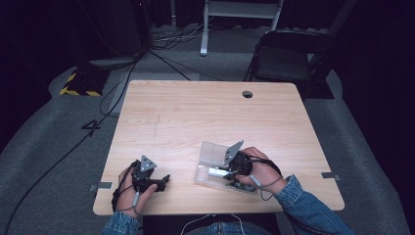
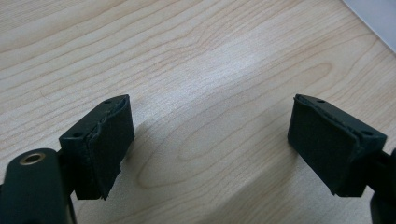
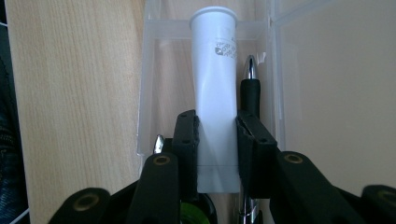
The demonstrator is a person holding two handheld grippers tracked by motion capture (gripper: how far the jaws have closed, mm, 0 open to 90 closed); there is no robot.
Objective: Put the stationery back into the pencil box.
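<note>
The right gripper's fingers (image 3: 187, 140) pinch a white tube (image 3: 214, 84) low inside the clear box (image 3: 144, 93) by the desk's (image 1: 195, 112) near edge, beside a pen (image 3: 251, 93), likely for lifting, while the left gripper (image 2: 210, 149) rests wide apart, empty.

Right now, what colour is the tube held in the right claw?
White plastic tube with small grey print; clearest in the right gripper view.
</note>
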